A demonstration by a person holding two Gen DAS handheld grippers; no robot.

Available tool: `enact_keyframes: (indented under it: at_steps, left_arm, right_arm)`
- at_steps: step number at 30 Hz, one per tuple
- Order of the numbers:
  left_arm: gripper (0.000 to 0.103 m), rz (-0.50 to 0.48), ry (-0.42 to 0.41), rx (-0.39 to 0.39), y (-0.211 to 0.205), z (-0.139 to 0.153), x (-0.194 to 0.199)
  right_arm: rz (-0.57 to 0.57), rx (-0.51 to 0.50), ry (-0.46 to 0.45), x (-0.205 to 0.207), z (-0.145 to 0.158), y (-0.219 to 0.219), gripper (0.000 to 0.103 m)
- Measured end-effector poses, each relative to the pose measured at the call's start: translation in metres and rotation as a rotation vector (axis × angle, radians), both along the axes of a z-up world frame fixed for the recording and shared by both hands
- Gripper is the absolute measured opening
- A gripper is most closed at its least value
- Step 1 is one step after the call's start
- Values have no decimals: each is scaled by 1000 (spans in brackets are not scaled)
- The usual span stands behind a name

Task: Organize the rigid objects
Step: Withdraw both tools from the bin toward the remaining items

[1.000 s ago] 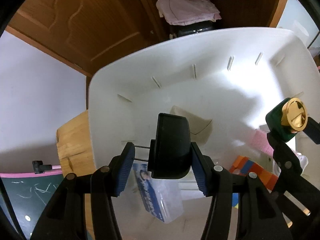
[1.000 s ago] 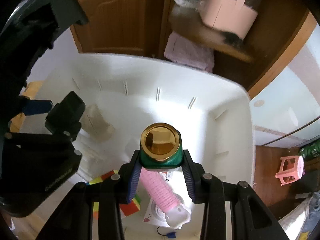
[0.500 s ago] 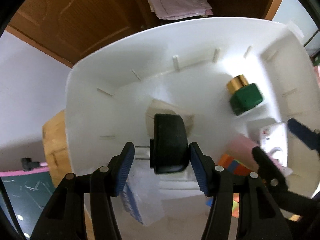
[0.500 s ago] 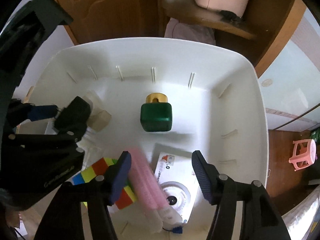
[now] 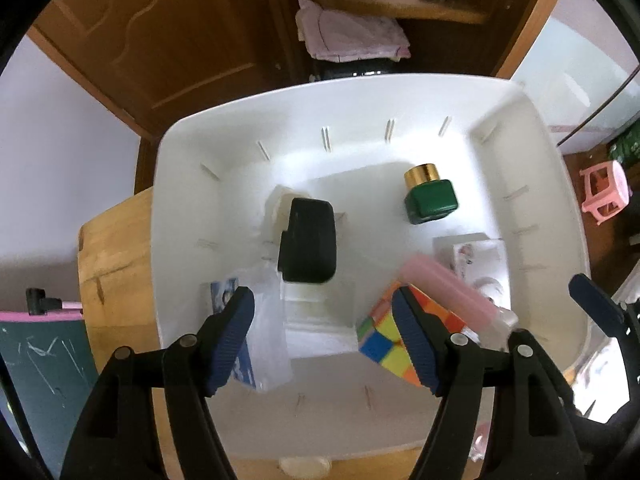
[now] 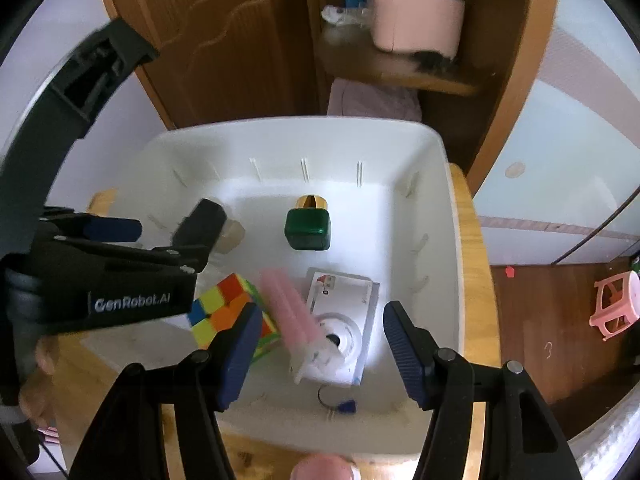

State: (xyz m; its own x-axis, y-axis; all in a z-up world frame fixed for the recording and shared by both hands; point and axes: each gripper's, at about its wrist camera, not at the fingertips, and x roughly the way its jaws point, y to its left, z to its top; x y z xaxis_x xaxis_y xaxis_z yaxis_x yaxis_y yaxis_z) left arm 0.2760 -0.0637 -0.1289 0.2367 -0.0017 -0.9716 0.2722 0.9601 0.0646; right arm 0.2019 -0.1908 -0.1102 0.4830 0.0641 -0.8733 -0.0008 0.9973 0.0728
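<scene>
Both grippers empty above a white bin on a wooden desk

Left wrist: the left gripper [image 5: 322, 338] hangs over the white bin [image 5: 188, 208], jaws opening with nothing between them — the black charger [image 5: 307, 240] lies below, long axis running away from the camera. Right wrist: the right gripper [image 6: 318, 348] has jaws spread and empty; the green bottle [image 6: 308, 227] lies flat, gold cap towards the far wall — a wooden door [image 6: 224, 40] beyond.

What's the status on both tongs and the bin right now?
Left tongs opening, nothing between them. Right tongs open, empty. Black block and green bottle lying in white bin. Nothing blocking.
</scene>
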Motion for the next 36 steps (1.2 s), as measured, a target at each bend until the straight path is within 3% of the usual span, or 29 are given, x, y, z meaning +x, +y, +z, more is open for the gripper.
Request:
enact_keyframes:
  at_steps: [9, 16, 19, 27, 36]
  left_arm:
    - [80, 26, -53, -74, 13, 46, -52]
    - [80, 36, -108, -115, 28, 77, -102]
    - [83, 44, -123, -127, 35, 86, -124]
    - [84, 46, -141, -123, 45, 88, -164]
    - [84, 46, -110, -102, 53, 60, -197]
  right_arm:
    - [-11, 31, -109, -70, 47, -7, 64]
    - [13, 37, -146, -124, 64, -3, 65]
    - [26, 24, -166, -146, 68, 0, 70]
    - [49, -14, -185, -180, 62, 9, 72]
    - [33, -53, -175, -205, 32, 19, 72]
